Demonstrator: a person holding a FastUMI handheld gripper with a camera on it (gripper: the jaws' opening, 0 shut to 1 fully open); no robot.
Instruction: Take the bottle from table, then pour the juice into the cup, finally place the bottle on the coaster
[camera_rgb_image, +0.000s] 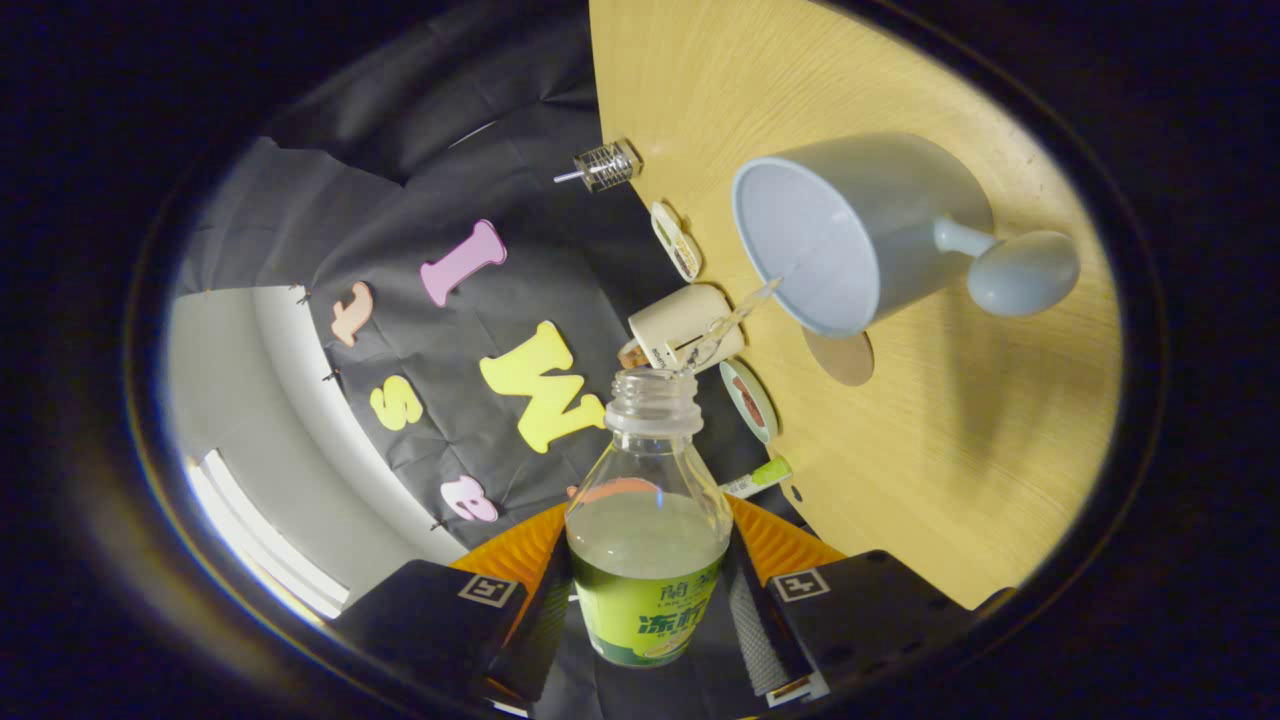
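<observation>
The pour is under way: the bottle (648, 520), clamped between the gripper (648, 610) fingers, is tipped toward the cup (850, 235) near the table (930, 440) edge, and steadier tilting is judged needed.

bottle (648, 540) green label with large Chinese characters, partly readable, roughly 冻柠, smaller characters above them too blurred to read, square black-and-white marker tags on both fingers (490, 590) of hand-held gripper (645, 600), no other legible text
</observation>
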